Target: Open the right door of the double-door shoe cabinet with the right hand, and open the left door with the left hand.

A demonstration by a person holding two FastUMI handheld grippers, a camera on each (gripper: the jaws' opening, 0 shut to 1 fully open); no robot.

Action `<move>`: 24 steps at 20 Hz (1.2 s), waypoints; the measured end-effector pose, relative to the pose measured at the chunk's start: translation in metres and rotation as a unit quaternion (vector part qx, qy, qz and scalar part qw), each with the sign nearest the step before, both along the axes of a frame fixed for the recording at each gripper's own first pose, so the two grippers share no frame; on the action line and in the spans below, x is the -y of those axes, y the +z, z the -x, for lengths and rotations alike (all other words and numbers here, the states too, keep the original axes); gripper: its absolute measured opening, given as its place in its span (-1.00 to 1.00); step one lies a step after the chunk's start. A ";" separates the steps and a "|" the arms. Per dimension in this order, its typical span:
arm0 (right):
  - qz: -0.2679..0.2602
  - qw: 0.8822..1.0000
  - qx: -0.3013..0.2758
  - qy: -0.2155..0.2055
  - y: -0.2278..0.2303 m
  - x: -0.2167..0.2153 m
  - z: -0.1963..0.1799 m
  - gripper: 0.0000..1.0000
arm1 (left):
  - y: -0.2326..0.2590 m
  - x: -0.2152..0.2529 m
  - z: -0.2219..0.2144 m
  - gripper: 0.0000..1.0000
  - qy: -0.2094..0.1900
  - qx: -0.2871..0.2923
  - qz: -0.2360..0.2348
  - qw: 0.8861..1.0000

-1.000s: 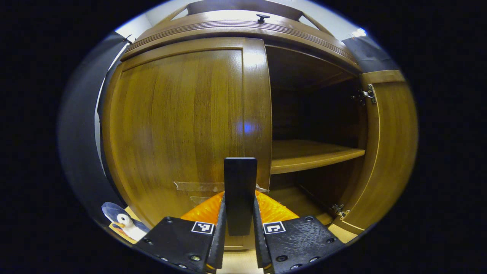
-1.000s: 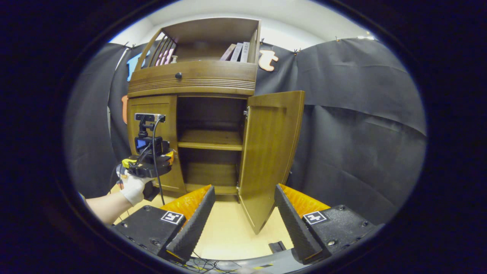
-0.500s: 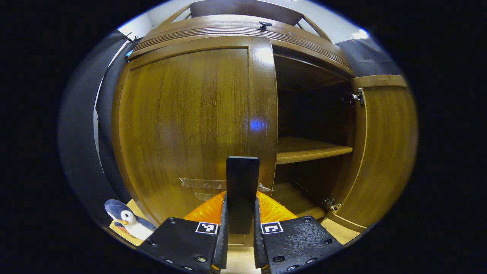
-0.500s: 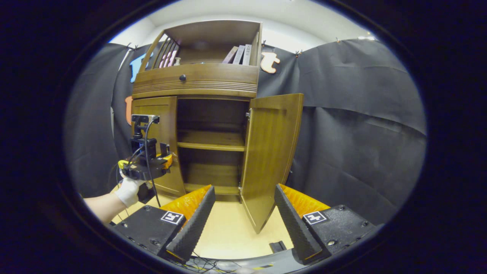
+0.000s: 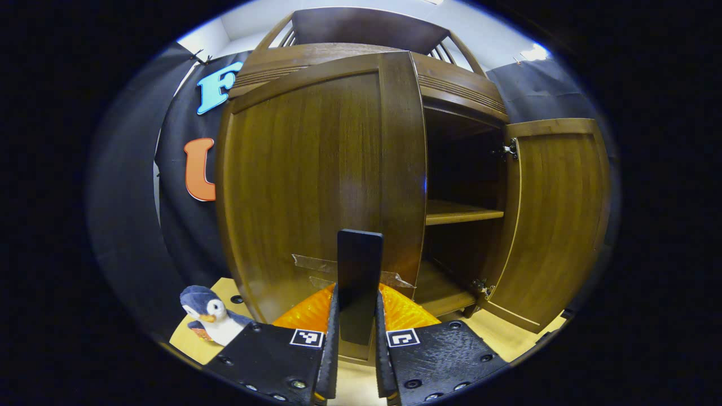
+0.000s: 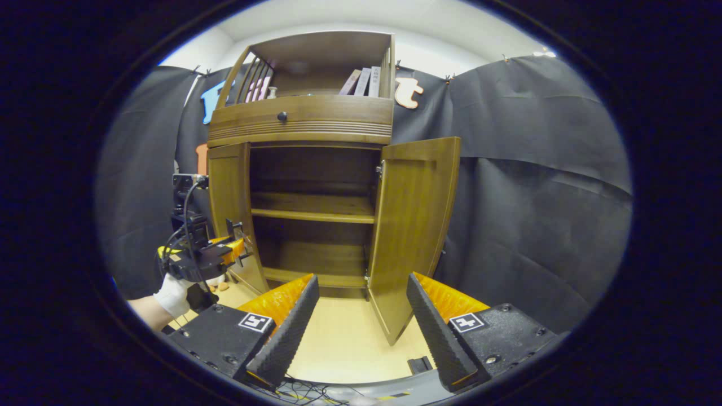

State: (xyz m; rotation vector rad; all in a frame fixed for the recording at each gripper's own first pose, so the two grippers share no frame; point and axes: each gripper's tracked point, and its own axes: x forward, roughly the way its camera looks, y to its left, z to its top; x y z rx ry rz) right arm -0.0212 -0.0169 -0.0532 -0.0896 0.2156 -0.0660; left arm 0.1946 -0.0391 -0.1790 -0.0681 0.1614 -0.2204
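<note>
Left gripper view: left claw (image 5: 356,316) clamps left door's (image 5: 316,180) handle (image 5: 359,282).

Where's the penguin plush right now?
Left gripper view, lower left: the penguin plush sits on the floor beside the left door, next to the booth wall and just left of the left claw.

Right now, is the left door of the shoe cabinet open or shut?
Partly open: the left door stands angled out from the shoe cabinet, held by the left hand-held gripper.

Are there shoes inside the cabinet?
No, the right gripper view shows the cabinet's shelves bare behind the open doors.
</note>
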 end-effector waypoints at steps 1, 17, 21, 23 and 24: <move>0.000 1.000 0.000 0.004 -0.001 -0.002 0.000 1.00 | 0.000 -0.005 0.006 -0.47 0.003 0.000 0.000 1.000; -0.011 0.998 -0.005 0.056 -0.005 -0.034 -0.015 0.99 | -0.005 -0.085 0.067 -0.49 0.050 -0.004 -0.014 0.999; -0.013 0.998 -0.006 0.062 -0.005 -0.039 -0.017 0.99 | -0.006 -0.111 0.075 -0.80 0.062 0.003 -0.014 0.998; -0.012 0.998 -0.006 0.066 -0.005 -0.042 -0.018 0.99 | -0.008 -0.123 0.077 -0.80 0.059 0.007 -0.023 0.998; -0.012 0.998 -0.006 0.068 -0.006 -0.043 -0.018 1.00 | -0.007 -0.129 0.078 -0.80 0.057 0.012 -0.029 0.998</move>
